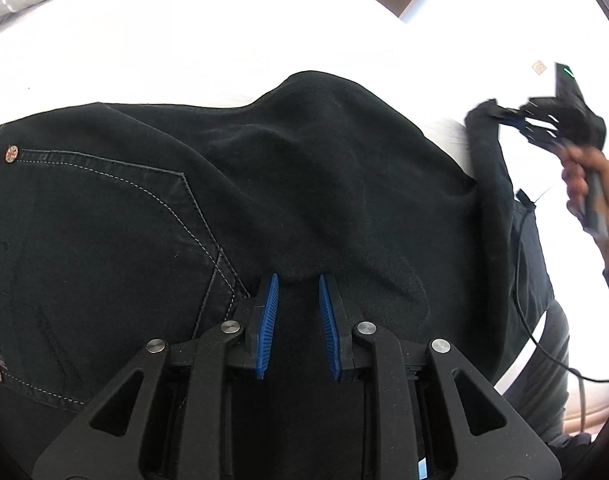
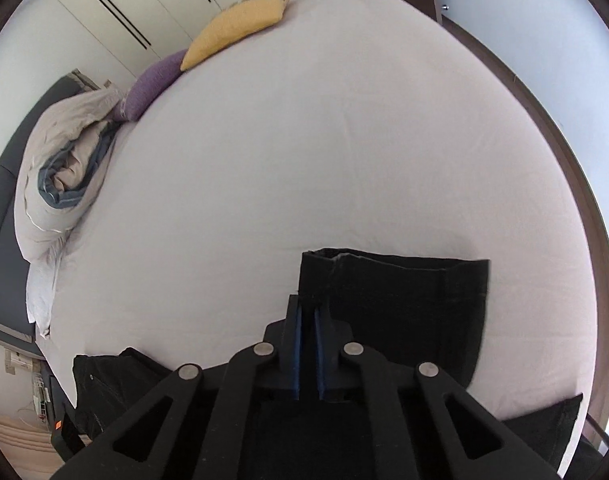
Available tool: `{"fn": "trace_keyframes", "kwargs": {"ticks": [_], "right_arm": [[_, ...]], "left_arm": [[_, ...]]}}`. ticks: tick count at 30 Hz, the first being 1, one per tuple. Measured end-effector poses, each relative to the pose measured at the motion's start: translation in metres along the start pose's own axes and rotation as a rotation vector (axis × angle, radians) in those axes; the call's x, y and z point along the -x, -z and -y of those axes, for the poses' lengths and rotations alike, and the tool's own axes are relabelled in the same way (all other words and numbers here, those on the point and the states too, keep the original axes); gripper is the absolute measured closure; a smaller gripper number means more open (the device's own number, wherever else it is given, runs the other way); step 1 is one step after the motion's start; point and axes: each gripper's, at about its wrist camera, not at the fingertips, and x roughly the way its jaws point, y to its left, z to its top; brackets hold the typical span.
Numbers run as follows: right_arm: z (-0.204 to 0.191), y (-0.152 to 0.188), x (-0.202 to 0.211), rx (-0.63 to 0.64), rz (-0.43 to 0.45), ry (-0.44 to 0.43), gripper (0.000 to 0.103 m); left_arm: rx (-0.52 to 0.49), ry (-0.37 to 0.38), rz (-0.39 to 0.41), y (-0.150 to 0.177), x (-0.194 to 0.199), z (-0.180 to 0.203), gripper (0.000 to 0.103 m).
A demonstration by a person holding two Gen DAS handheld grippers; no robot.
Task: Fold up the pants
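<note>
Black pants [image 1: 144, 220] lie across the white bed [image 1: 184, 52], with a stitched back pocket [image 1: 104, 216] at the left. My left gripper [image 1: 298, 278] is low over the seat; its blue pads pinch a raised fold of the black cloth. At the far right, a hand [image 1: 592, 192] holds my right gripper [image 1: 504, 116], which has a lifted pant leg by its end. In the right wrist view, the right gripper [image 2: 308, 302] is shut on the left corner of the leg hem [image 2: 404, 292], held just above the sheet.
The white sheet [image 2: 304, 140] stretches far beyond the pants. A yellow pillow [image 2: 240, 24], a purple pillow [image 2: 152, 84] and a bundled duvet [image 2: 64, 168] sit along the far left edge. The dark bed frame [image 2: 544, 120] runs along the right. A black cable [image 1: 544, 344] hangs at the near right.
</note>
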Motion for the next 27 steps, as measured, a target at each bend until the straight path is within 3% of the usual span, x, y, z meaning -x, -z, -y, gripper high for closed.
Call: {"fn": "trace_keyframes", "kwargs": {"ticks": [4,9,15,20,27], "right_arm": [[0.043,0.036,0.063,-0.098,0.117,-0.044,0.098],[0.086,0.093,0.108,-0.184,0.186,-0.039,0.098],[0.136,0.17,0.124,-0.311,0.233,-0.002,0.098],[0.158,0.225,0.119,-0.39,0.205,0.027,0.098],[0.169,0.247,0.122,-0.435,0.212,0.0,0.098]], "left_arm": [[0.043,0.031,-0.013,-0.004,-0.002,-0.007,0.083],[0.033,-0.004,-0.03,-0.009,-0.004,-0.003,0.083],[0.059,-0.039,-0.043,-0.016,-0.011,0.009,0.083],[0.062,-0.083,-0.05,-0.018,-0.019,0.022,0.083],[0.067,-0.144,-0.057,-0.023,-0.024,0.042,0.083]]}}
